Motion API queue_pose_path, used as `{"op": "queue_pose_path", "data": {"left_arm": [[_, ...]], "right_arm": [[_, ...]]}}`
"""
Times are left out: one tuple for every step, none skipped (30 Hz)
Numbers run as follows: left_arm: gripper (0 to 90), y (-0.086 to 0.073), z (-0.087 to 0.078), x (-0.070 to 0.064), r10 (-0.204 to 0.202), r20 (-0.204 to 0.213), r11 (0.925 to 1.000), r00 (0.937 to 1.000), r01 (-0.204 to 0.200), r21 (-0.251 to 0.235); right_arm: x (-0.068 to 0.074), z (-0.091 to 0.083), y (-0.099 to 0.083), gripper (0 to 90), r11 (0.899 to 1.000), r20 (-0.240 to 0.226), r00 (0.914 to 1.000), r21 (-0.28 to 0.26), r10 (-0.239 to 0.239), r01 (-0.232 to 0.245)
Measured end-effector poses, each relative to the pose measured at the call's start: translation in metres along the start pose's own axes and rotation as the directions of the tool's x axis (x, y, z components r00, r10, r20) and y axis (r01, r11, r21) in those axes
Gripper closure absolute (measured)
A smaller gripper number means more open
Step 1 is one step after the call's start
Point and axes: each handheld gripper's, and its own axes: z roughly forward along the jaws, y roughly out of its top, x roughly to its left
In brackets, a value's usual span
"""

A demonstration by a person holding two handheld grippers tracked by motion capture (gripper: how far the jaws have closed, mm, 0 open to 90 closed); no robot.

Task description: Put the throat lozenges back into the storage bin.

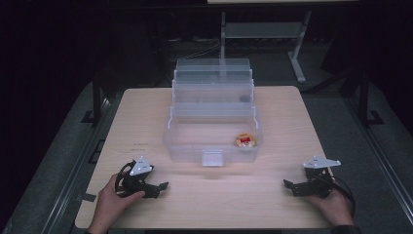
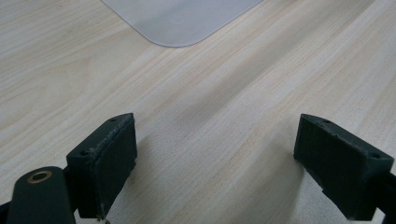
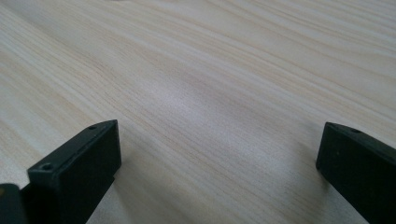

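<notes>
- The left gripper (image 1: 157, 187) is seen low over the wooden table (image 1: 282, 122), in front of and to the left of the clear plastic organizer box (image 1: 213, 129), and is gripped by the person's left hand (image 1: 111, 202).
- In the left gripper view, its jaws are set wide apart, with bare wood grain between them; nothing is clasped and nothing is touched by the pads (image 2: 107, 163).
- A rounded corner of the organizer box (image 2: 180, 21) is seen ahead of those jaws, well apart from them.
- The organizer box is placed at the middle of the table, with its stepped trays folded back toward the far edge and its front latch (image 1: 213, 158) turned toward the person.
- A small round yellow item with a red label (image 1: 244, 140) is seen inside the box's bottom compartment, at its right front corner.
- The right gripper (image 1: 290, 186) is held by the right hand (image 1: 336, 204) in front of and to the right of the organizer box, just above the table.
- In the right gripper view, its jaws are likewise spread wide, and only bare tabletop (image 3: 210, 93) is seen between them; nothing is held.
</notes>
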Motion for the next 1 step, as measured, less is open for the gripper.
{"op": "queue_pose_path", "data": {"left_arm": [[12.3,0.0000,0.0000,0.0000,0.000,0.000,1.0000,1.0000,0.000,0.000]], "right_arm": [[0.0000,0.0000,0.0000,0.0,1.000,0.000,1.0000,0.000,0.001,-0.001]]}}
